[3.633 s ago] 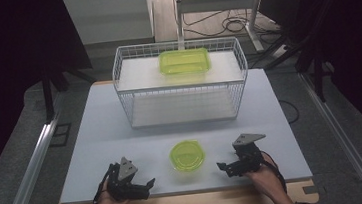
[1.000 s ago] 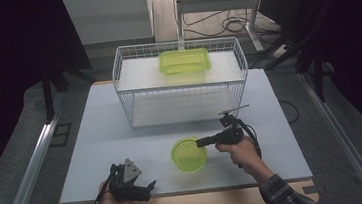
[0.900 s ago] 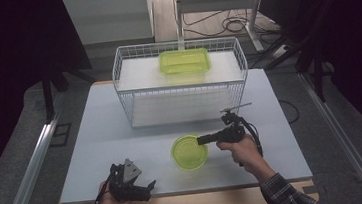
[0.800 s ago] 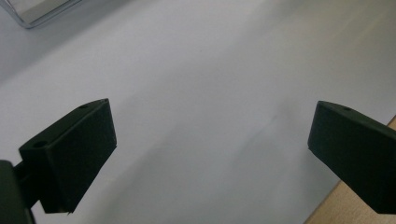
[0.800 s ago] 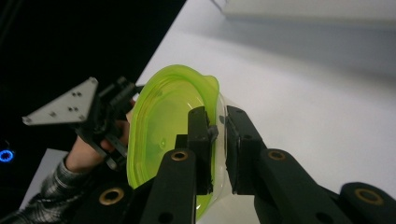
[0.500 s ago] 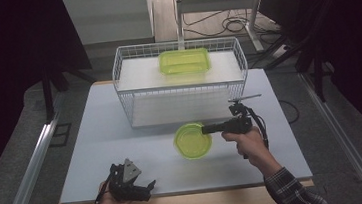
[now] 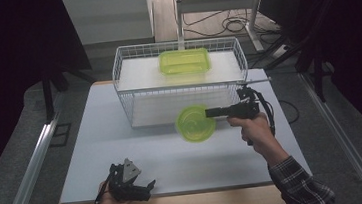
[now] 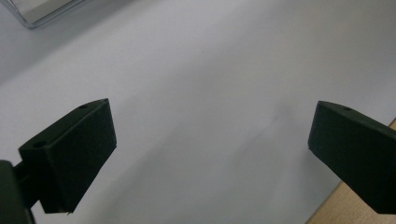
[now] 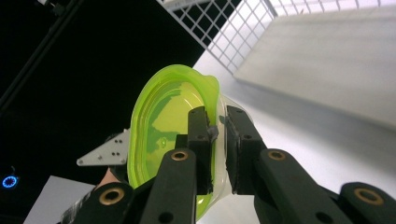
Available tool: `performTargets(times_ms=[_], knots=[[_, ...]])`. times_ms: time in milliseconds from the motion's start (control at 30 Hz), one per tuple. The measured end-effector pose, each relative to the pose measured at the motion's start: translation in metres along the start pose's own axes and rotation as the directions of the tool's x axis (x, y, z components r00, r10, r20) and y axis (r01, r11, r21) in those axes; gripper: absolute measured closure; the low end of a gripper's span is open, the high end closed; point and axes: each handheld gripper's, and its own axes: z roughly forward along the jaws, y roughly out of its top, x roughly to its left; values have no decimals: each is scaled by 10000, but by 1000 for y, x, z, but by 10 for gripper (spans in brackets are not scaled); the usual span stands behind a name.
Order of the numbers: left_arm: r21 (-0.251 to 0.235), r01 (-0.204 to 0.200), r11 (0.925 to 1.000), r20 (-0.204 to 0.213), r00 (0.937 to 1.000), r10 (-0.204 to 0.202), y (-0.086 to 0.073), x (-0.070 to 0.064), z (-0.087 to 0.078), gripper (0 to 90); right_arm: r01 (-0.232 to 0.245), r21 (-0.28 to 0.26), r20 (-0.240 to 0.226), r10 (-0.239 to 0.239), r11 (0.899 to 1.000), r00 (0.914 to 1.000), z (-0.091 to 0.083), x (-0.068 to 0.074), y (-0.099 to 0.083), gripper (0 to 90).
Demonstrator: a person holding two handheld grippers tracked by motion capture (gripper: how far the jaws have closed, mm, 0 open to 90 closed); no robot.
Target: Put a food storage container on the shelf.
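Near left: left gripper (image 7: pixel 145 190), jaws spread wide, empty, idle on the white table (image 7: pixel 122 138). Centre: round green container (image 7: pixel 195 123), held off the table, just before the wire basket (image 7: pixel 179 82) (a rectangular green container (image 7: pixel 184 61) sits on its top). Right: right gripper (image 7: pixel 210 112), jaws clamped on the round container's rim. Step, as I judge: carrying it basketward. Next: raise it clear of the wire wall, then place.

Green round container (image 7: pixel 195 123) in right gripper (image 7: pixel 210 112)
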Motion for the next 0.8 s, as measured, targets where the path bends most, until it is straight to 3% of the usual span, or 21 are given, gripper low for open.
performTargets(times_ms=[533,800], knots=[[70,7,10000,49,10000,-7,0,1,1,7,-147,-1010,-153,133,9948,9998,-23,18,41,810],[110,-7,9999,68,10000,6,0,0,1,7,134,-1526,-19,-138,9882,9999,-32,34,66,810]])
